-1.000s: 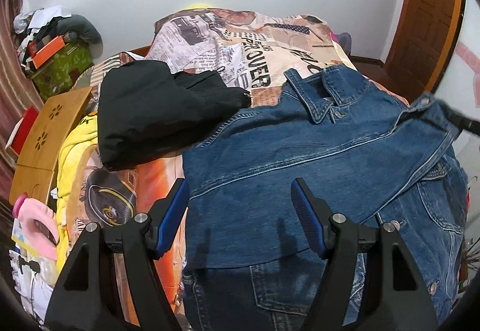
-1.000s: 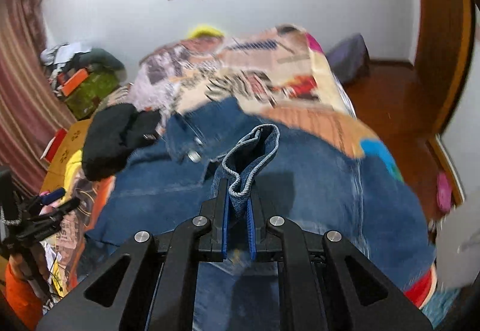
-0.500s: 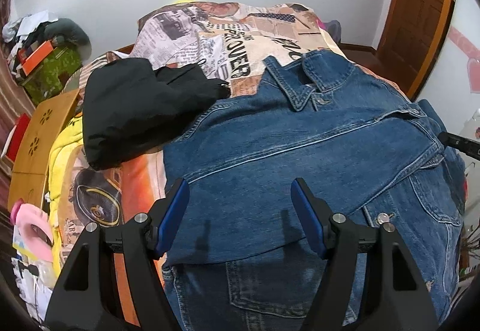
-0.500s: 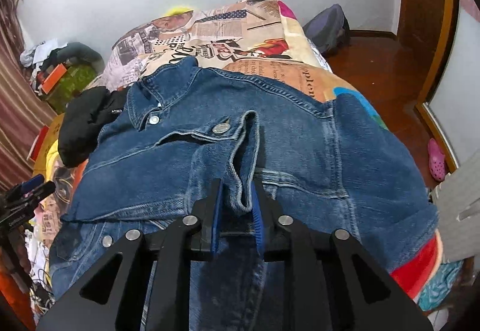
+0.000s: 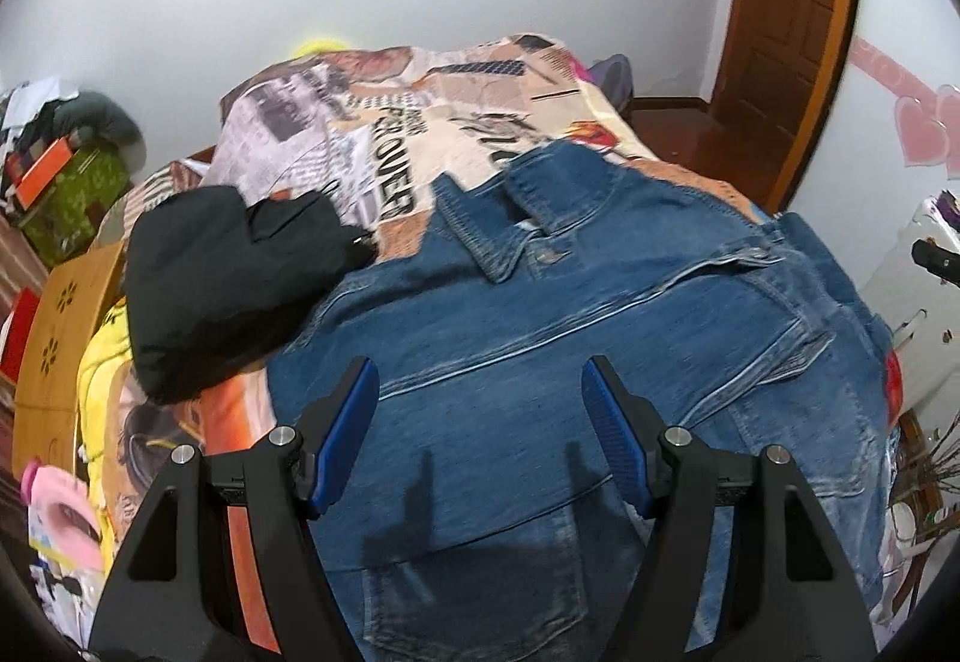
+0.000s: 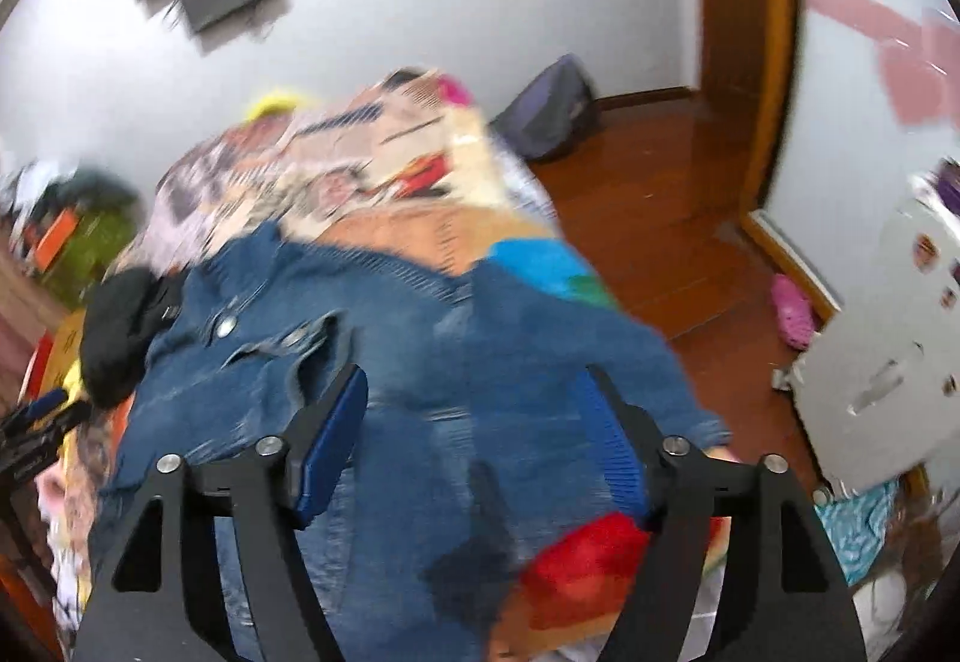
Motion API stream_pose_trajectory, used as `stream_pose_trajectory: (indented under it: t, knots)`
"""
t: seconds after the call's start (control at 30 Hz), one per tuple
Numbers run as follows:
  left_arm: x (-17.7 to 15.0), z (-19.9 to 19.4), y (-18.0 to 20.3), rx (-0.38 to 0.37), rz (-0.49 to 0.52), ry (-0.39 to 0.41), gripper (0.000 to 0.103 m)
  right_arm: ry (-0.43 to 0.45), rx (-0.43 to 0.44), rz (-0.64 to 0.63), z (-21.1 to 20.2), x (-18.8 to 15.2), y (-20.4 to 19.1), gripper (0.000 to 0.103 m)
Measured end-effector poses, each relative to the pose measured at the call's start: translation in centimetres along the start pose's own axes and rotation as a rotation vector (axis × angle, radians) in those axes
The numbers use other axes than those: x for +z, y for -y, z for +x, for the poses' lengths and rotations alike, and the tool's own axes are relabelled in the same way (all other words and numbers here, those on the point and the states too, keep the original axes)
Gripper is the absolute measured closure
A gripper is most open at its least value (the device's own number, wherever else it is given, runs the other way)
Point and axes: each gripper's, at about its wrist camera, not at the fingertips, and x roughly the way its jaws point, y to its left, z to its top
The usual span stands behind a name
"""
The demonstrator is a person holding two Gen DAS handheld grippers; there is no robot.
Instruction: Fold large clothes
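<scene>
A blue denim jacket [image 5: 588,338] lies spread on the bed, collar toward the far end, one front panel folded across. It also shows, blurred, in the right wrist view [image 6: 384,338]. My left gripper [image 5: 480,410] is open and empty, hovering over the jacket's near part. My right gripper [image 6: 477,410] is open and empty above the jacket's right side. The left gripper shows at the left edge of the right wrist view [image 6: 36,422].
A black garment [image 5: 228,266] lies left of the jacket on the printed bedspread [image 5: 384,134]. A yellow item [image 5: 102,380] and wooden board [image 5: 66,314] sit at the bed's left edge. Wooden floor [image 6: 660,218], a door frame [image 6: 744,38] and a white cabinet [image 6: 888,350] are right.
My right gripper has opened and let go of the jacket's front edge, which now lies folded over the jacket. The right gripper has swung right. The left gripper stayed open.
</scene>
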Motion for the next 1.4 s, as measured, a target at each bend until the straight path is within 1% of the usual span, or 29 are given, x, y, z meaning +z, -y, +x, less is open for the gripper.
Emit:
stream_pose_trajectory:
  t: [0.17,0.27,0.33,0.4,0.5,0.63,0.7,0.73,0.87,1.1,1.17,1.2,1.23,1.27,1.3,1.33,1.4]
  knots:
    - [0.7,0.7,2.2,-0.019,0.03,-0.006,0.034,-0.003,-0.055,0.113,-0.7,-0.6,4.5,0.033]
    - [0.9,1.3,3.3,-0.029,0.039,-0.016,0.034,-0.057,-0.06,0.181,0.3,-1.5,6.7,0.033]
    - [0.9,1.8,3.9,-0.038,0.042,-0.026,0.034,-0.121,-0.06,0.217,1.6,-2.3,7.9,0.033]
    - [0.9,2.0,4.5,-0.039,0.048,-0.033,0.034,-0.153,-0.046,0.245,2.5,-3.0,8.5,0.033]
    - [0.9,2.5,5.0,-0.04,0.053,-0.045,0.034,-0.207,0.015,0.318,4.5,-4.0,9.9,0.033]
    - [0.9,3.0,5.2,-0.041,0.046,-0.059,0.034,-0.25,0.085,0.415,6.7,-4.5,11.4,0.033]
    - [0.8,3.2,5.3,-0.039,0.041,-0.064,0.034,-0.254,0.111,0.453,7.4,-4.6,11.9,0.033]
    - [0.8,3.3,5.2,-0.038,0.037,-0.068,0.034,-0.241,0.113,0.47,7.9,-4.5,12.2,0.033]
    - [0.6,3.7,4.9,-0.037,0.02,-0.078,0.034,-0.248,0.124,0.502,9.5,-4.1,12.9,0.03]
    - [0.5,4.2,4.4,-0.037,0.001,-0.088,0.034,-0.235,0.12,0.571,11.2,-3.6,13.8,0.03]
    - [0.4,4.2,4.2,-0.036,0.001,-0.088,0.034,-0.223,0.107,0.57,11.1,-3.5,13.7,0.035]
    - [0.3,4.2,4.2,-0.035,0.001,-0.087,0.034,-0.219,0.098,0.566,11.0,-3.4,13.7,0.042]
    - [0.3,4.2,4.1,-0.034,0.002,-0.085,0.034,-0.21,0.067,0.555,10.7,-3.3,13.5,0.054]
    - [0.3,4.1,4.0,-0.033,0.002,-0.083,0.034,-0.206,0.042,0.543,10.6,-3.1,13.3,0.061]
    - [0.3,4.1,3.9,-0.033,0.002,-0.081,0.034,-0.202,0.021,0.533,10.4,-3.0,13.3,0.074]
    - [0.3,4.0,3.8,-0.033,0.001,-0.078,0.034,-0.196,0.002,0.523,10.1,-2.9,13.3,0.079]
    - [0.2,3.8,3.6,-0.035,-0.003,-0.072,0.034,-0.181,0.009,0.519,9.2,-2.5,13.3,0.083]
